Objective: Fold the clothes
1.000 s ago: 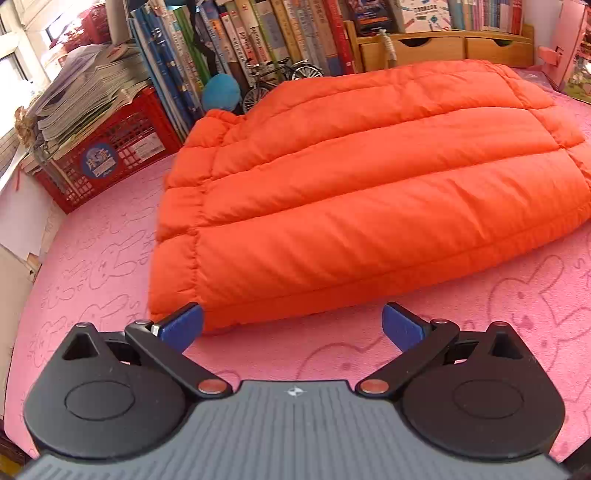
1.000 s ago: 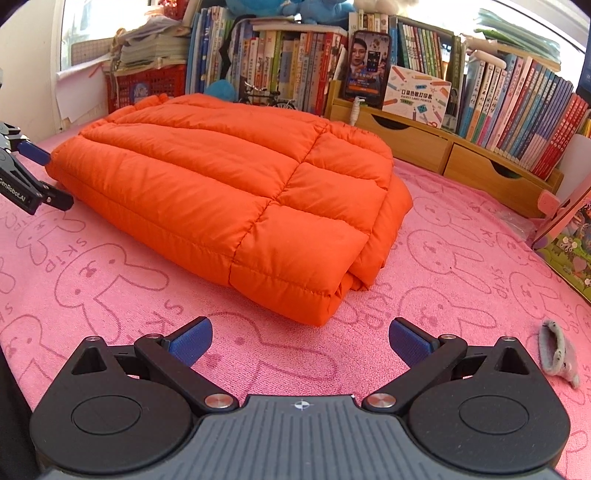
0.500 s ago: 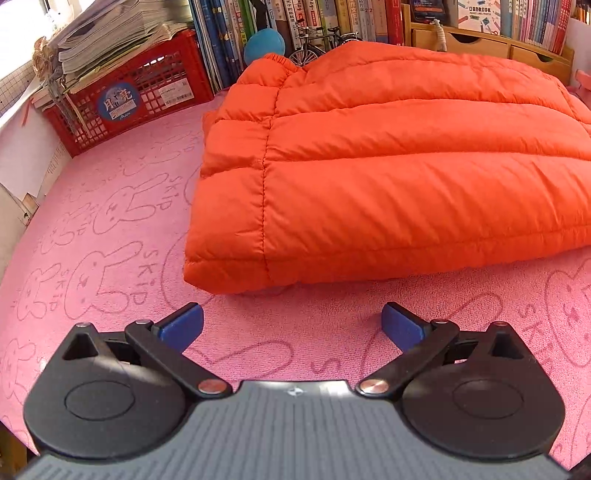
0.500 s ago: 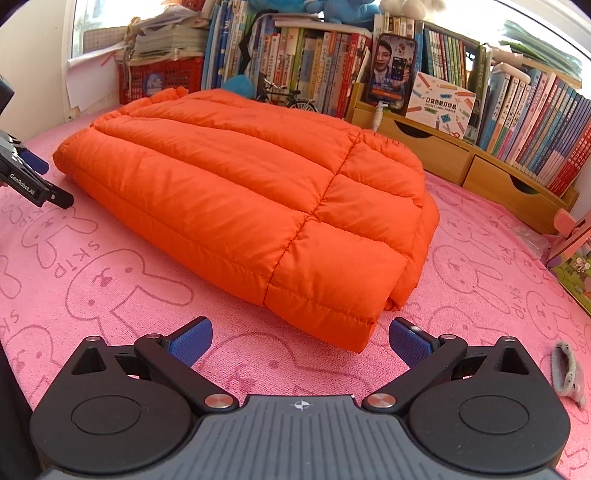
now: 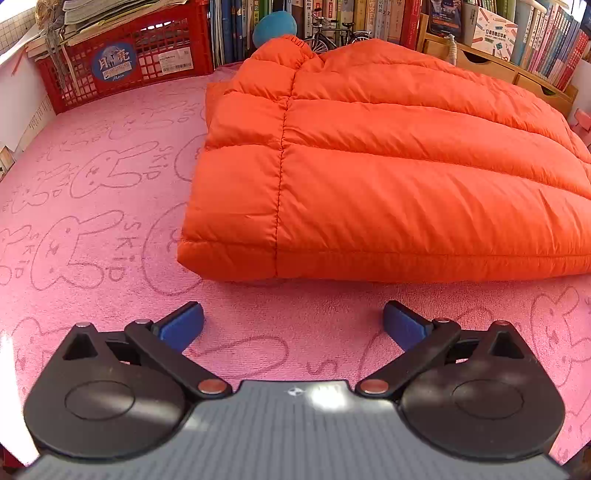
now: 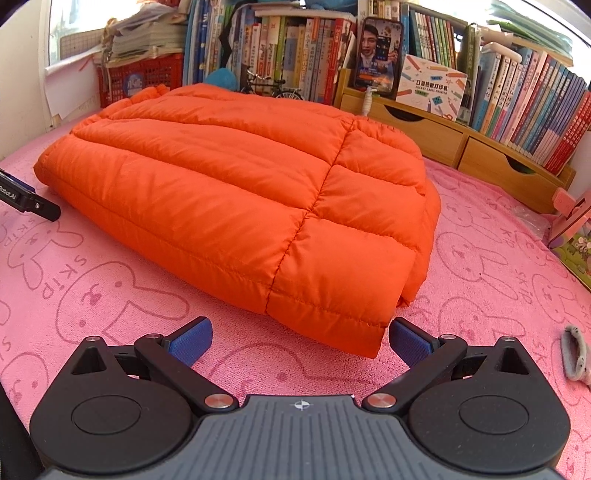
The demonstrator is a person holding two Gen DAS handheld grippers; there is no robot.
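An orange quilted puffer jacket lies folded in a thick flat bundle on the pink rabbit-print cloth. My left gripper stands open just short of the bundle's near long edge, with nothing between its blue pads. The same jacket fills the right wrist view. My right gripper is open at the near right corner of the bundle, its right pad almost touching the fabric. The left gripper's black finger shows at the left edge there.
A red crate of papers, a row of books, a small model bicycle and wooden drawers line the back. A phone stands on the drawers. A small grey item lies on the cloth at right.
Both grippers have come closer to the jacket's near edge. The left view has swung toward the bundle's left end, and the right one has closed in on its right corner.
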